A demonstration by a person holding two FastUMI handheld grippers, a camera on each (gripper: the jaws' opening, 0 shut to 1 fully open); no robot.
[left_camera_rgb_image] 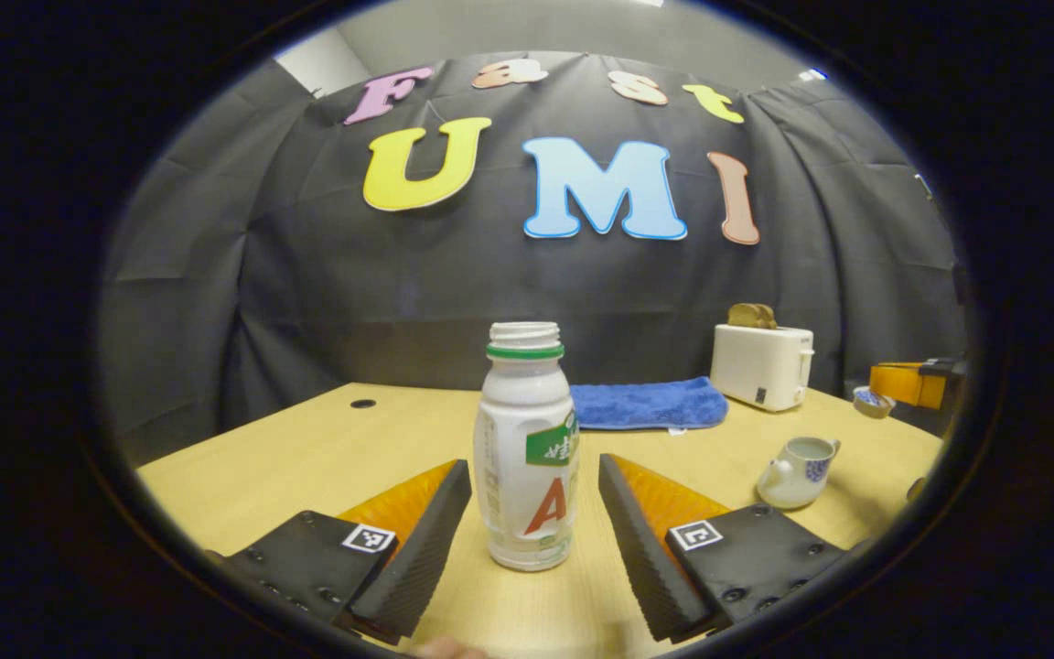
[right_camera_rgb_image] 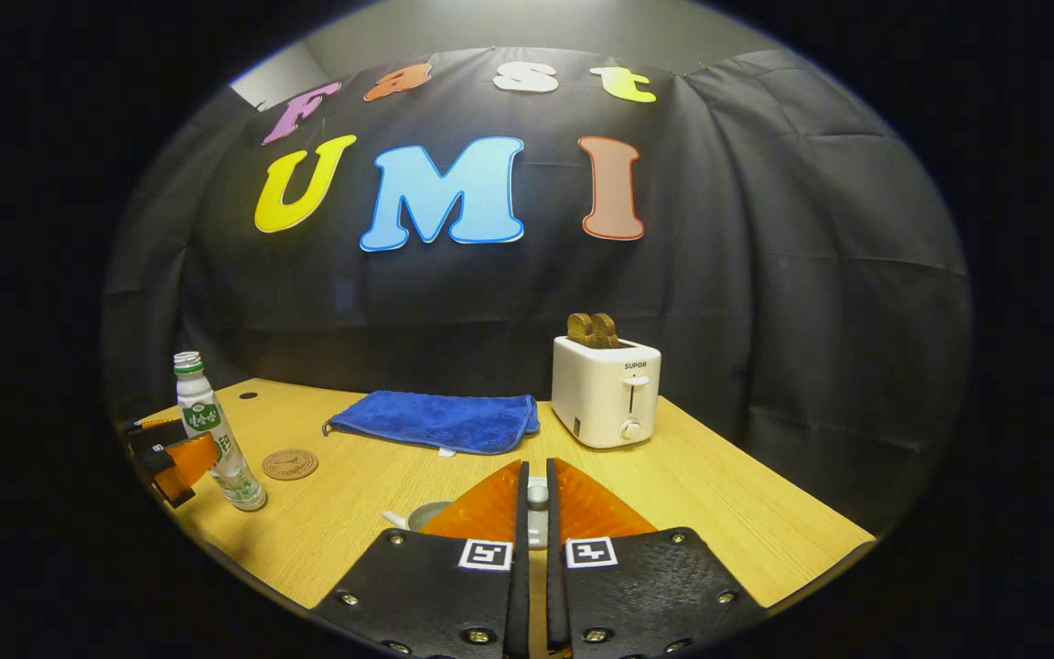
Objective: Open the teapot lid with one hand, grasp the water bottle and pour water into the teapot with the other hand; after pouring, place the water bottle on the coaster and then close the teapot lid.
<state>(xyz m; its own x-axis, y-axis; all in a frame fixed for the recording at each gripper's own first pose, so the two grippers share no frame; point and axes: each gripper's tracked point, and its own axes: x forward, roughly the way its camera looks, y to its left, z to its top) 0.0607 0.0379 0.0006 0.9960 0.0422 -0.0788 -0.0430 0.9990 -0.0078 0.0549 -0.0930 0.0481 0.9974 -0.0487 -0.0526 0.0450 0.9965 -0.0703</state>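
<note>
An uncapped white water bottle (left_camera_rgb_image: 527, 458) with a green neck ring stands upright on the wooden table (left_camera_rgb_image: 326, 458). My left gripper (left_camera_rgb_image: 534, 467) is open, one finger on each side of the bottle, with small gaps. A white and blue teapot (left_camera_rgb_image: 800, 471) sits to the right with its top open. My right gripper (right_camera_rgb_image: 536, 471) is shut on the knob of the teapot lid (right_camera_rgb_image: 537, 495), held above the teapot's rim (right_camera_rgb_image: 424, 514). In the left gripper view the lid (left_camera_rgb_image: 873, 401) hangs at the far right under the right gripper (left_camera_rgb_image: 907, 384). A round coaster (right_camera_rgb_image: 290, 463) lies beside the bottle (right_camera_rgb_image: 216, 430).
A blue cloth (right_camera_rgb_image: 435, 421) lies folded at the back of the table. A white toaster (right_camera_rgb_image: 607, 392) with toast in it stands to its right. The table's right edge (right_camera_rgb_image: 792, 513) runs close to the toaster. A small cable hole (left_camera_rgb_image: 362, 403) sits at the back left.
</note>
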